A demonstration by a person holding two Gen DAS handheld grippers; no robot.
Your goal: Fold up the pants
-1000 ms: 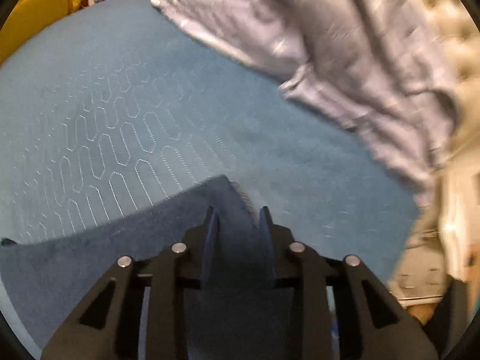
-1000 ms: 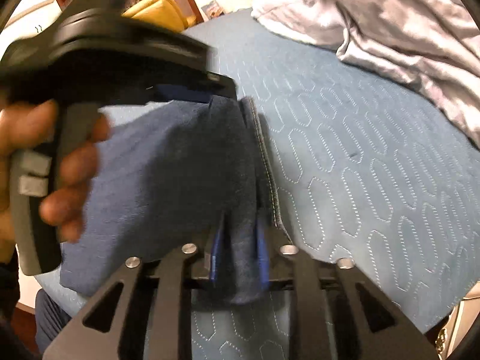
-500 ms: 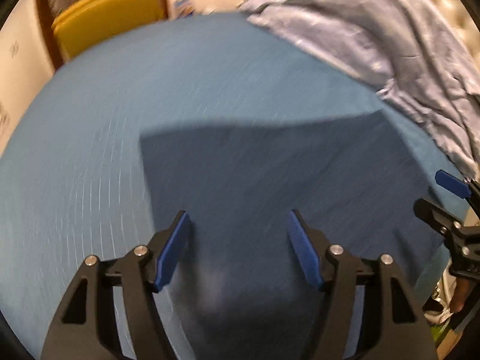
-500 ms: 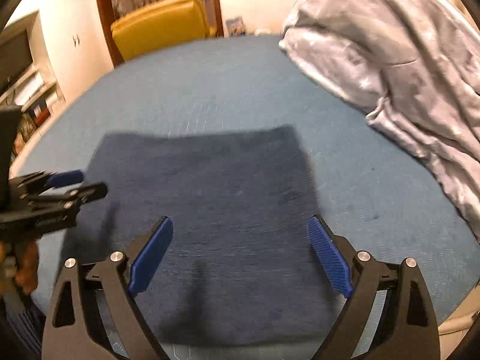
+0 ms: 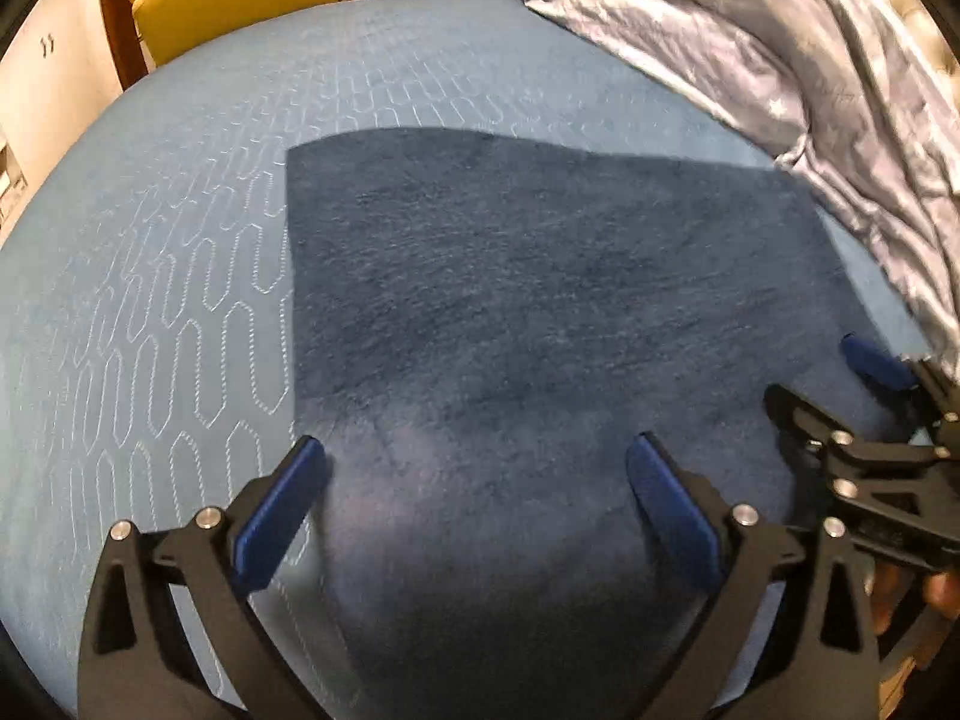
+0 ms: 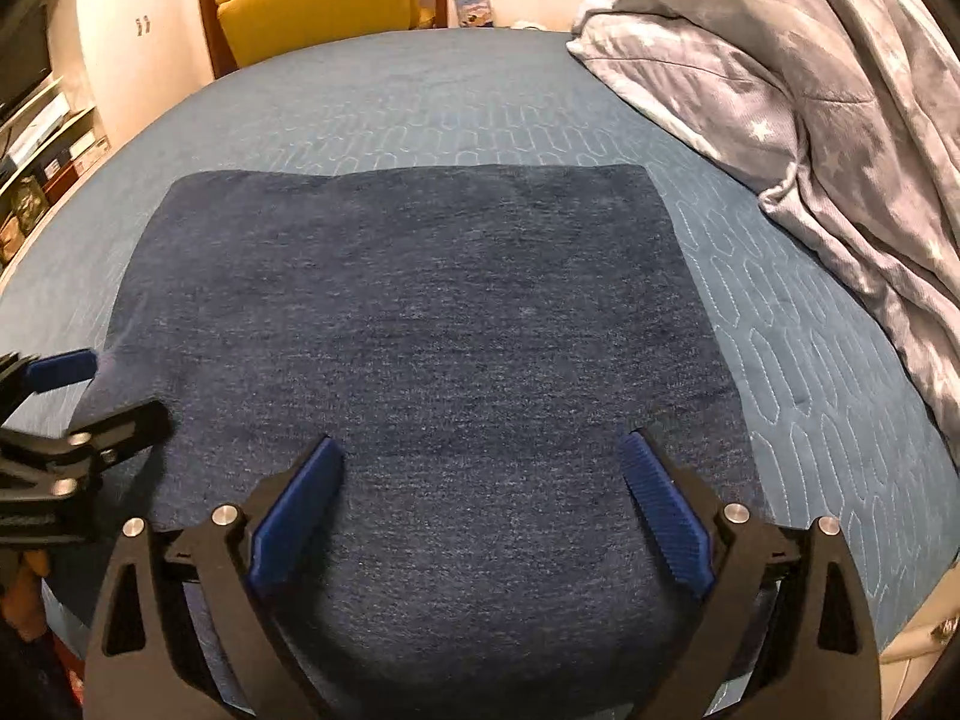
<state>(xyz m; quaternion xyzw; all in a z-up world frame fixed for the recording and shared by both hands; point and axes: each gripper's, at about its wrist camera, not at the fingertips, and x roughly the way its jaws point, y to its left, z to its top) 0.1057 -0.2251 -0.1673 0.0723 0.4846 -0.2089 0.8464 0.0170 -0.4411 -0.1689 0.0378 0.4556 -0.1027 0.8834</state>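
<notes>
Lying flat on the blue quilted bed cover [image 6: 420, 96], the dark blue pants [image 6: 420, 324] are seen folded into a broad, roughly rectangular panel, with the near edge running out of sight beneath both cameras. No wrinkles of note are visible on the upper layer, and the far edge is laid almost straight across the bed.

The left gripper [image 5: 477, 495] is held above the near left part of the pants, its blue fingers [image 5: 279, 516] spread wide apart; nothing is gripped between them, and the left edge of the fabric is seen just inside the left finger. The right gripper [image 6: 480, 495] is likewise opened wide above the near part of the pants, with nothing held; the right edge of the fabric passes close by its right finger. Whether either gripper touches the cloth cannot be told.

Each gripper is caught in the other's view: the right gripper at the right edge of the left wrist view, over the right margin of the pants, and the left gripper at the left edge of the right wrist view, by the left margin.

A crumpled grey duvet [image 6: 810, 96] with pale stars is heaped on the right side of the bed, apart from the pants. A yellow chair [image 6: 318, 6] is seen beyond the far end of the bed.
</notes>
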